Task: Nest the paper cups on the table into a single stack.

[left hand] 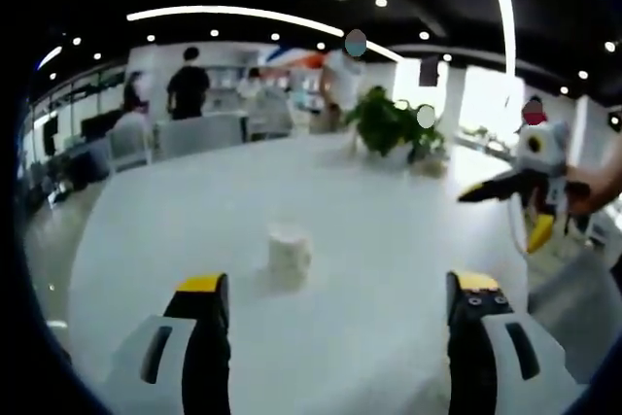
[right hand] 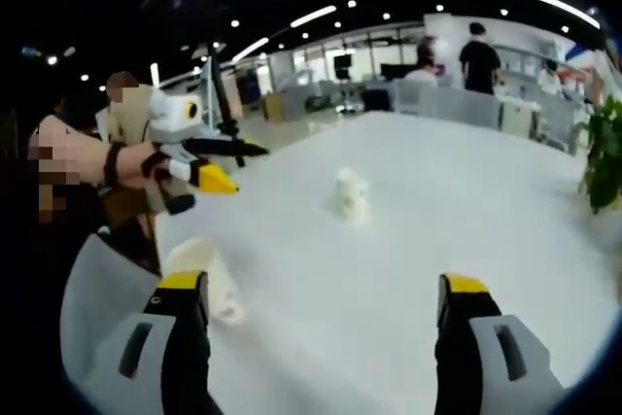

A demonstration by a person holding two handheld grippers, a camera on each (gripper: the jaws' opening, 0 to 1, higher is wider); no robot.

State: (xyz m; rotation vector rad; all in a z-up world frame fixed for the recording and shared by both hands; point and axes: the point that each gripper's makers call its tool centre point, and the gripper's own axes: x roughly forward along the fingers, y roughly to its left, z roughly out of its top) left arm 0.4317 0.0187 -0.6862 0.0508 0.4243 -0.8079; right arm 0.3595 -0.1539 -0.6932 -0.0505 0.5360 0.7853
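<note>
Your left claw (left hand: 335,303) and right claw (right hand: 326,303) are both spread, holding nothing. Right gripper view adds a second paper cup (right hand: 209,279) near the desk (right hand: 486,211) edge; the first cup (left hand: 289,255) stands mid-desk.

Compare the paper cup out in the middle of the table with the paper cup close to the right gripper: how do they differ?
In the right gripper view, the middle cup stands far out on the white table, well beyond both fingers, while the near cup sits by the table's edge, right beside the right gripper's left finger. The middle cup looks small and blurred; the near cup looks larger. Both are white, and neither is gripped.
</note>
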